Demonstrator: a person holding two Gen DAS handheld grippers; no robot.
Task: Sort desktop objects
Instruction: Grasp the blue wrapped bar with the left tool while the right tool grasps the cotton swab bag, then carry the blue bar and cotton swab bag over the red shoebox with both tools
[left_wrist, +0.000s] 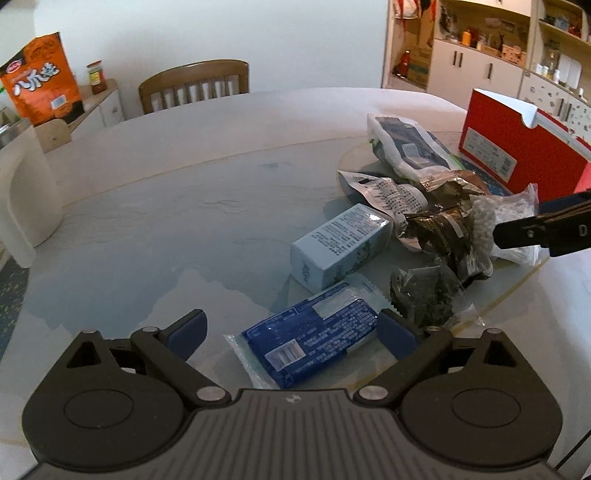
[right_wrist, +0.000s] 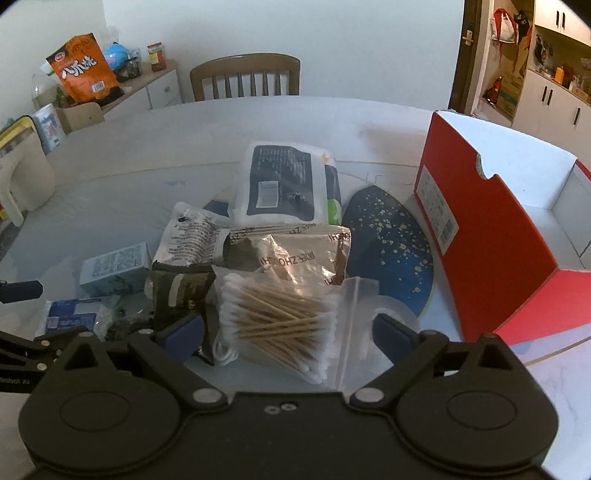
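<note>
Nearest us, the blue packet (left_wrist: 314, 341) lies between our left gripper (left_wrist: 291, 332)'s wide-open fingers, while our right gripper (right_wrist: 288, 334), tilted down, straddles the cotton swab bag (right_wrist: 284, 325) unclamped.

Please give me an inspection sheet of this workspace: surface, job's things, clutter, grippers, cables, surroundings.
Surface: pale round table, glossy, with a glass turntable in the middle.
Job's things: blue packet, light blue carton, cotton swab bag, dark-printed white pouch, foil sachets, open red box.
Clutter: all packets lie heaped and overlapping beside the red box.
Grippers: left hand-held gripper open around the blue packet, pads apart from it; right hand-held gripper open around the cotton swab bag.
Cables: nothing seen.
Surroundings: wooden chair, orange snack bag on a sideboard, shelves.
</note>
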